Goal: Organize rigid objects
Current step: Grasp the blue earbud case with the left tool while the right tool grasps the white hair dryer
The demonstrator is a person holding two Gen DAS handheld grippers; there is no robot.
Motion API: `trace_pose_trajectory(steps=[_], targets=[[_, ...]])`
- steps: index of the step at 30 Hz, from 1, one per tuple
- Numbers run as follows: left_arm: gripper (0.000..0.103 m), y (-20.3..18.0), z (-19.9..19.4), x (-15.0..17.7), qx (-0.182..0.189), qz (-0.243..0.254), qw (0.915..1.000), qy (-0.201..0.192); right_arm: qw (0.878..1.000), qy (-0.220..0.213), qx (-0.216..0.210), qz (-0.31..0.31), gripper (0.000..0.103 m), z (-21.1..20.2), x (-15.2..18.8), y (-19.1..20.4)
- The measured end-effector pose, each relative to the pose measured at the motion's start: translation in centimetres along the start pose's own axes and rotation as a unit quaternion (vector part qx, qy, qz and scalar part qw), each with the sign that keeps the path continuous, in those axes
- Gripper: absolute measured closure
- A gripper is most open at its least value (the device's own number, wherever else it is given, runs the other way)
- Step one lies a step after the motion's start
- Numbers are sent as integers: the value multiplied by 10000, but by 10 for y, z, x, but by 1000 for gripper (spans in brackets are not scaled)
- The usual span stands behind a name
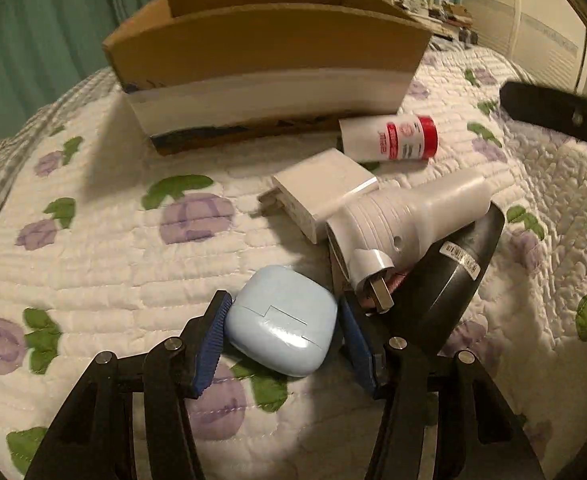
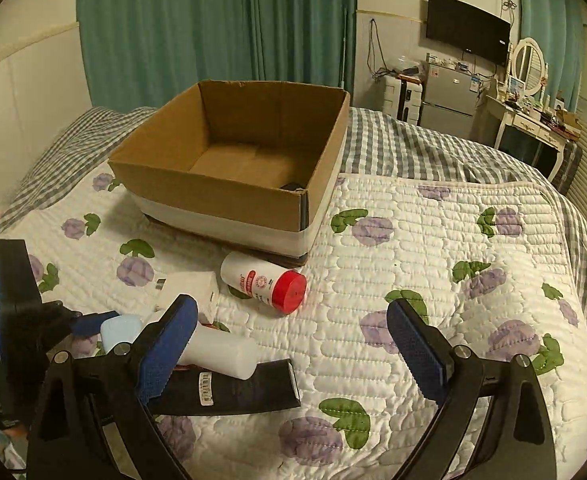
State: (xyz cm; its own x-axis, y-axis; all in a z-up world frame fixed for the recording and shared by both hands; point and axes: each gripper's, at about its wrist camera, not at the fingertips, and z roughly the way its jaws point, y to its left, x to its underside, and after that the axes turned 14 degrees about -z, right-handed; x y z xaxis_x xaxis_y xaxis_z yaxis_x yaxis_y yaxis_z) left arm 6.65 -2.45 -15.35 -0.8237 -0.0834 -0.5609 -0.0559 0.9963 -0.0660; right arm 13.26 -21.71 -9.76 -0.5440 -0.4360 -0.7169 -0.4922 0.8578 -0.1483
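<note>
Floral quilt, teal curtains, wall TV, vanity mirror

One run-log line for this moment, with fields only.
left claw: around pale blue rounded plastic case, contact unclear | right claw: open, empty | brown cardboard box: small dark item in corner

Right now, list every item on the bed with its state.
Cardboard box: open, upright.
Red-capped bottle: lying down, capped.
Blue case: closed, between the left tongs.
White charger: lying flat.
Black tube: lying under the white bottle.
Right tongs: open, empty.
</note>
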Motion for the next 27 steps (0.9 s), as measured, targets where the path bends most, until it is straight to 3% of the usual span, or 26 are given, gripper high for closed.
trace_pose_trajectory(steps=[6,13,17,22,23,25,27], targets=[[47,26,-35,-15,-192,-515,9968,-575,9986,-20,-14,-533,7,1,-3,18],[47,52,-38,-18,-259,-1009,9931,-530,9850,509,-621,-1529,7,28,1,57],[47,53,-42,-18,-127,-1074,9924,-583,9701,975,-783,-2080,18,56,8,80],[47,55,-43,-18,-57,-1111,9923,-549,9612,1101,-891,-2368,26,76,6,99],[47,56,-43,-18,-56,-1123,9922,-547,9597,1101,-900,-2426,31,79,7,104],[47,57,-44,-18,-44,-1171,9916,-553,9578,1082,-943,-2492,51,80,7,111],[47,59,-45,-19,-30,-1230,9908,-571,9572,1090,-1106,-2441,60,79,9,115]])
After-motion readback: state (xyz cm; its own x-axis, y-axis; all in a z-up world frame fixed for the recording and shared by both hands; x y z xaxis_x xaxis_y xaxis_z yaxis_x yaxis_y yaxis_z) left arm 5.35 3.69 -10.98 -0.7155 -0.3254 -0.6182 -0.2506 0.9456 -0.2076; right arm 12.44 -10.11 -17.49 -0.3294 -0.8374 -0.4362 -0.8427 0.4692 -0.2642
